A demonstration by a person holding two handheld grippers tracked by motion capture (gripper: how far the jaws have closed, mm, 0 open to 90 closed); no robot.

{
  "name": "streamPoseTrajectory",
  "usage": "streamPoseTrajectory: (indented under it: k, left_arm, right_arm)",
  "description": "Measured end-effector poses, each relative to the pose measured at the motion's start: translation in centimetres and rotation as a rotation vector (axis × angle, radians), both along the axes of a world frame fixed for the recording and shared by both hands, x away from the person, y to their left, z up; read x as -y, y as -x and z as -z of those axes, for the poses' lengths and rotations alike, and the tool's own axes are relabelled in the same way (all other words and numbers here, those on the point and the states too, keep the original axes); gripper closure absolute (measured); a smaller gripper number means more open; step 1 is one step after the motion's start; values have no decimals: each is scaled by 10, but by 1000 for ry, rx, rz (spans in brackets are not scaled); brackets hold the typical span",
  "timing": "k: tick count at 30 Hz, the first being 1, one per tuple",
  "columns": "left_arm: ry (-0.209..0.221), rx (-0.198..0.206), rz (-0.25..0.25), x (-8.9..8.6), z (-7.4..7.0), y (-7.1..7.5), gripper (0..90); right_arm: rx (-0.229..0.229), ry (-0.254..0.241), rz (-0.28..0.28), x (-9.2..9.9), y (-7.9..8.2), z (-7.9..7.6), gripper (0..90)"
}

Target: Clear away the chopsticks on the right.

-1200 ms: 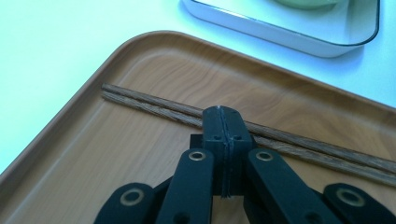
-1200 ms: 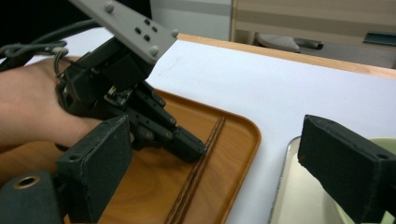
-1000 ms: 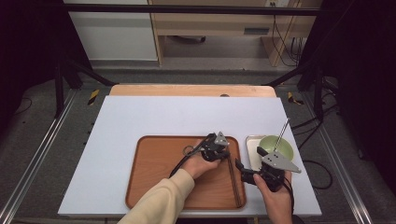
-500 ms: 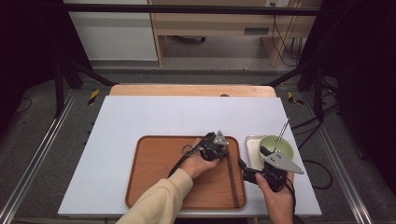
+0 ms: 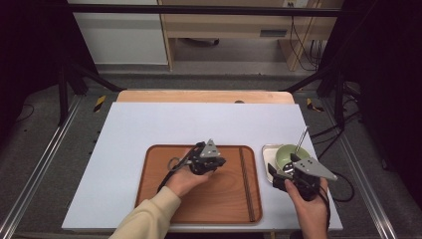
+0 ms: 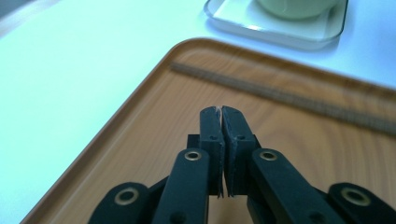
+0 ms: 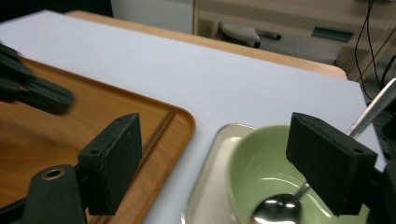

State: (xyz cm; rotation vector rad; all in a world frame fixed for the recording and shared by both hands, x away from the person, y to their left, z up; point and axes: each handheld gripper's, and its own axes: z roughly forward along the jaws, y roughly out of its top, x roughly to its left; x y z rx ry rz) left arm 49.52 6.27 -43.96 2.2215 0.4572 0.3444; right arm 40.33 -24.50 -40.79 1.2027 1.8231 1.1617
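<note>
- Jaws first: the left gripper [image 6: 222,112] is sitting with its two black jaws pressed together. I can't make out anything caught between them, and it's hovering over the middle of the wooden tray [image 5: 164,199].
- Compared with a moment ago, that left hand is now sliding toward 9 o'clock. It's moving away from the thin dark stick [image 5: 244,184].
- The stick is lying flat on the tray near its 3 o'clock edge, running 12 to 6, and nothing is touching it. I'm guessing the left side is finishing with it and getting out of the way.
- Moving right, a small pale dish [image 5: 267,149] is sitting just off the tray's 3 o'clock side, at about 4 o'clock on the white table [image 5: 174,119].
- The green bowl [image 7: 261,172] is standing in that dish. The spoon [image 7: 275,210] is resting inside it, with its handle poking out toward 1 o'clock.
- The right gripper [image 7: 212,140] is holding its jaws wide apart, though they've just been closing in a little. The bowl's near rim is lining up in the gap ahead of them, and the pads aren't touching it.
- So I'm reading the action as shifting to the right hand, which is parked at the bowl's 6 o'clock and setting up to grab the bowl or the spoon. Neither is being held yet.
</note>
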Motion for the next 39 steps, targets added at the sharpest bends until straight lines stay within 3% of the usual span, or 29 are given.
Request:
streamPoseTrajectory:
  k: [3,8,13,19,25,27,32,39]
  left_arm:
    - [35,-2,-31,-26,0,9,842]
    - [67,47,-81,-62,-2,24,771]
    - [96,106,-142,-91,-4,31,615]
    - [139,97,-186,-119,-5,22,513]
    - [141,98,-205,-135,-4,18,410]
    - [145,100,-215,-140,-4,18,332]
    - [205,94,-229,-154,-6,19,180]
    - [240,99,-268,-173,-5,22,119]
  right_arm:
    - [-50,59,5,9,-7,-9,180]
    - [-110,90,39,30,-21,-18,202]
    - [-151,128,82,51,-36,-23,239]
    - [-204,99,112,74,-56,-14,285]
    - [-251,69,103,86,-71,-6,291]
    - [-256,52,106,89,-74,-6,288]
    - [-274,44,87,98,-83,-7,262]
    - [-303,56,60,103,-91,-5,264]
